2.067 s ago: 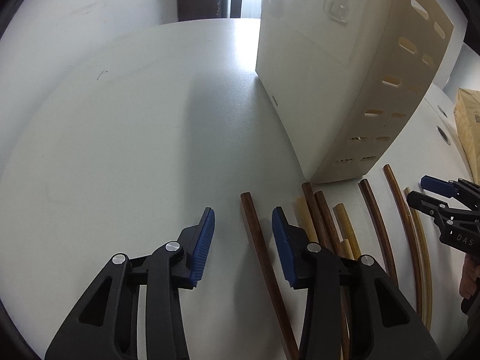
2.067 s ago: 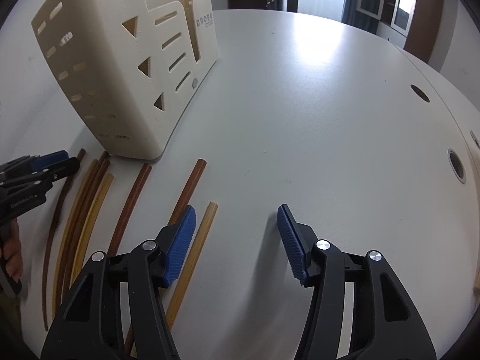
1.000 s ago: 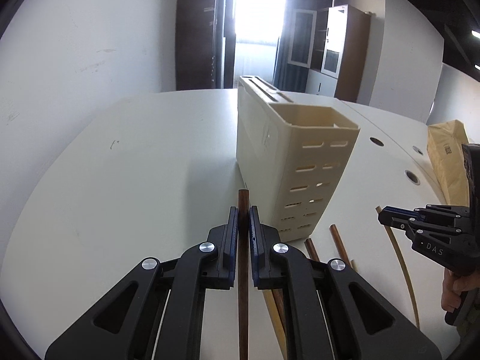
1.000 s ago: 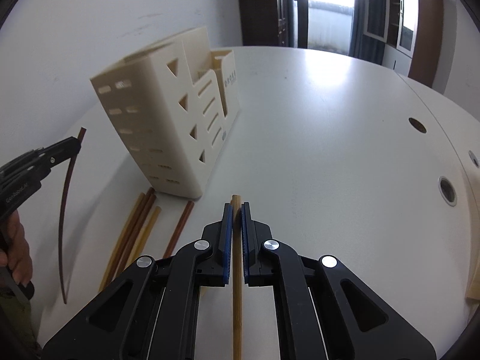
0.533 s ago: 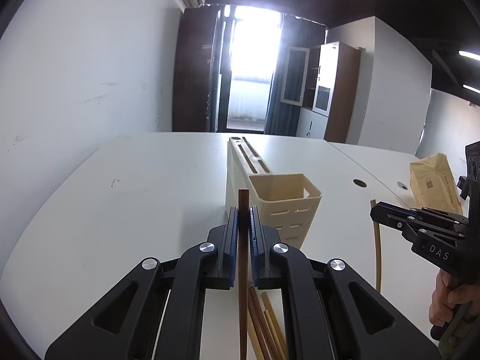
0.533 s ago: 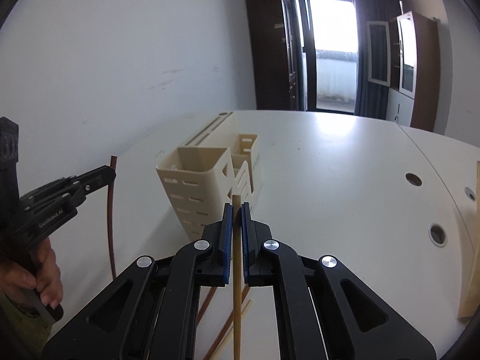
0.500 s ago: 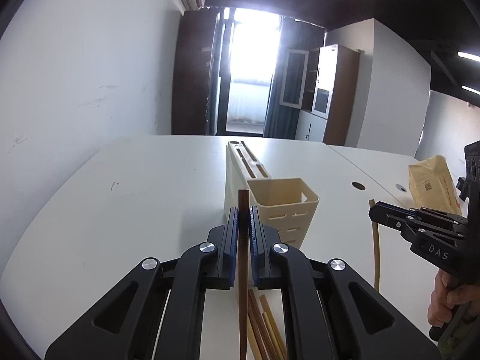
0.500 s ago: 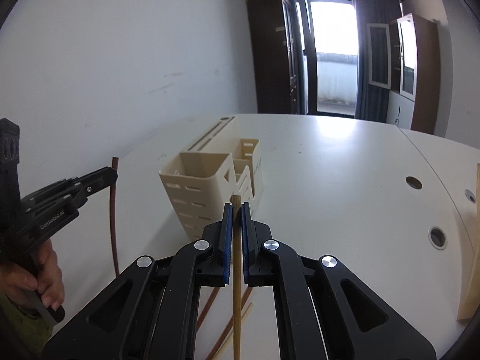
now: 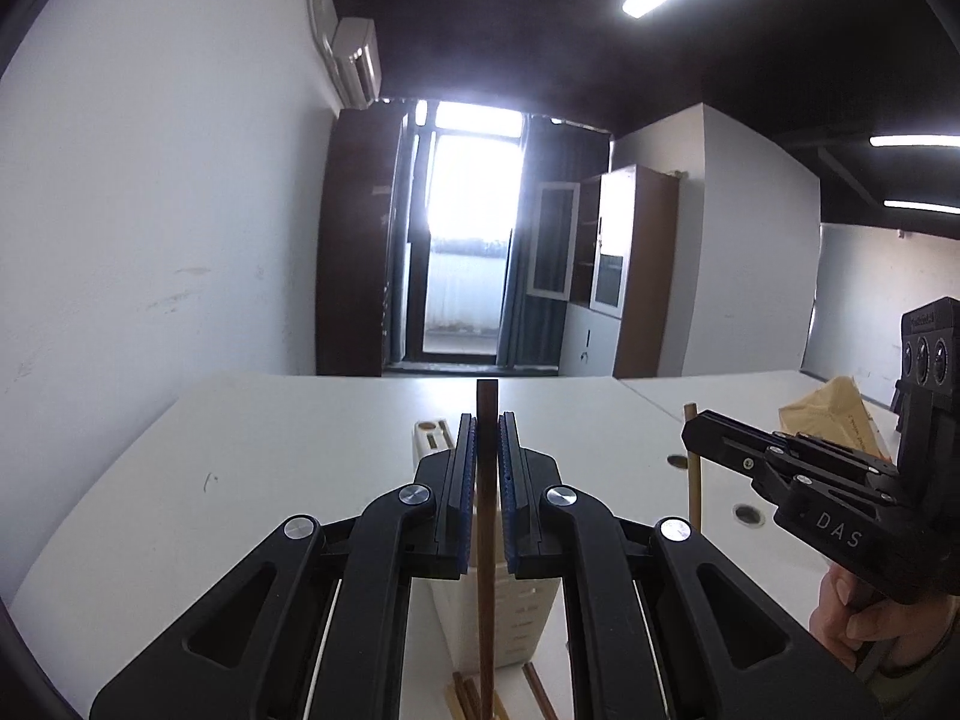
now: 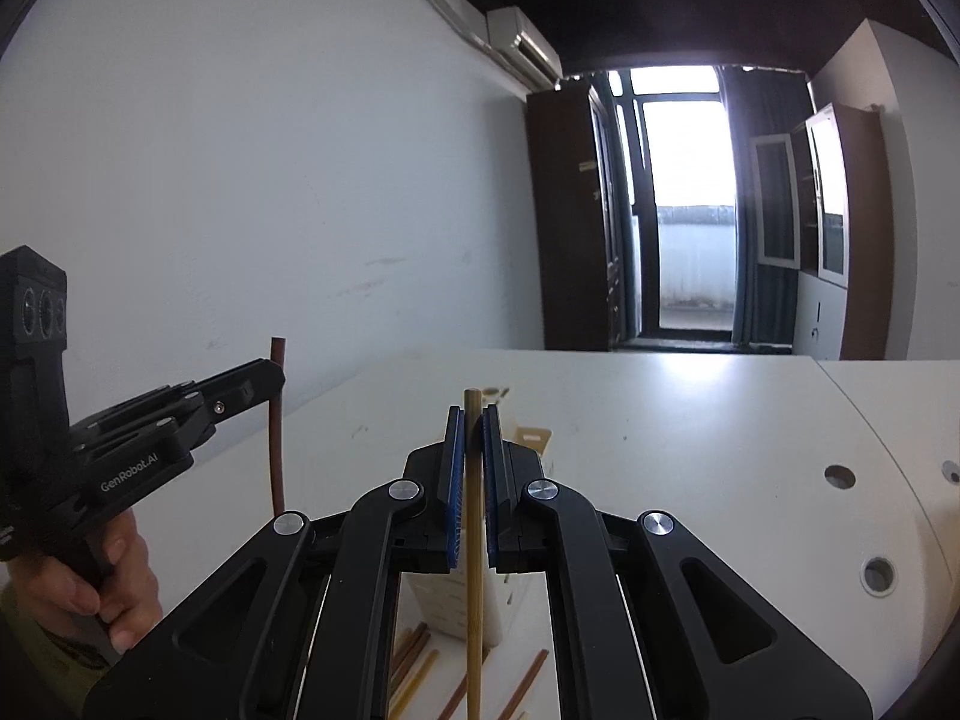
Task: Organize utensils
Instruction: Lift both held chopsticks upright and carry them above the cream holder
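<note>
My left gripper [image 9: 486,420] is shut on a dark brown chopstick [image 9: 486,552] and holds it upright, high above the table. My right gripper [image 10: 472,414] is shut on a light tan chopstick [image 10: 474,570], also upright. Each gripper shows in the other's view: the right one [image 9: 690,429] with its tan stick [image 9: 695,480], the left one [image 10: 277,375] with its brown stick [image 10: 278,438]. The cream utensil holder [image 9: 492,618] stands on the table below the fingers, mostly hidden; it also shows in the right wrist view [image 10: 528,438]. Several loose chopsticks [image 10: 420,666] lie at its foot.
The white table [image 9: 270,480] stretches ahead to a balcony door. It has cable holes [image 10: 839,476] on the right. A brown paper bag [image 9: 840,414] lies at the far right. A white wall runs along the left side.
Both grippers closed on chopsticks that lay on the table and have risen with them. The holder has dropped lower in both views and is now largely hidden by the fingers.
</note>
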Demonstrator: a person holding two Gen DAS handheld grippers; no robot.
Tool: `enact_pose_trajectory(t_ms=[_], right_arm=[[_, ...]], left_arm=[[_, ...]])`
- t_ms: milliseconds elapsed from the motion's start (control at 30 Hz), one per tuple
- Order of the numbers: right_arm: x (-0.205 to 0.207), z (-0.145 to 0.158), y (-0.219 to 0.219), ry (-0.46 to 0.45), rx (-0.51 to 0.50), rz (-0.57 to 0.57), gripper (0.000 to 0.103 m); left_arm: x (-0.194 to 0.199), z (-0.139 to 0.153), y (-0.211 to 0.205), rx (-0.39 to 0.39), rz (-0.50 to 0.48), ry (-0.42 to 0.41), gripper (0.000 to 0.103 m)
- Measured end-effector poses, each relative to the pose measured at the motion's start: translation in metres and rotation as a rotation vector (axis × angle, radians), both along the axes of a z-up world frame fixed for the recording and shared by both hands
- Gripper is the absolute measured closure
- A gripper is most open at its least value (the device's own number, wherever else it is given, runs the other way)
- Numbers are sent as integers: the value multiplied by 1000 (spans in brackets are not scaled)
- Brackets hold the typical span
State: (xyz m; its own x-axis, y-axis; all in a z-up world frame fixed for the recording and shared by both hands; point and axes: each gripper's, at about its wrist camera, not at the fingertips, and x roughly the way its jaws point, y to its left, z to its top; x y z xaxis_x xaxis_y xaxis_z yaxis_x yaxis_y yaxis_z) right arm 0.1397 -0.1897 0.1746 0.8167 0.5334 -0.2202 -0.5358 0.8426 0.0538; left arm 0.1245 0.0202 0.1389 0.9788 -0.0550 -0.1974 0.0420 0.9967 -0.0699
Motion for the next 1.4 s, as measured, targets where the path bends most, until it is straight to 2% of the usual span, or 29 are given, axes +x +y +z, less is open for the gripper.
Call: enact_pose_trajectory(t_ms=[167,467,600,967,1067,1200,1400], right_arm=[[-2,11,1,-88,31,17,97],[0,27,0,-232,128,49,97],[-4,33,-5,-308,178,50,97],[13,43,-21,-401,324,63,97],[28,41,-19,-428,333,57,97],[57,30,-10,-352,302,62,97],[71,17,5,-255,213,75,96]], left_arm=[[3,12,-6,32,-3,-82,96],[-12,35,-1,-39,23,-288,96],[-12,38,-9,-17,21,-335,96],[-12,39,-13,-61,76,-505,96],[0,33,-15,-75,76,-488,96],[21,22,-21,-43,72,-432,96],[48,9,-22,-17,87,-285,96]])
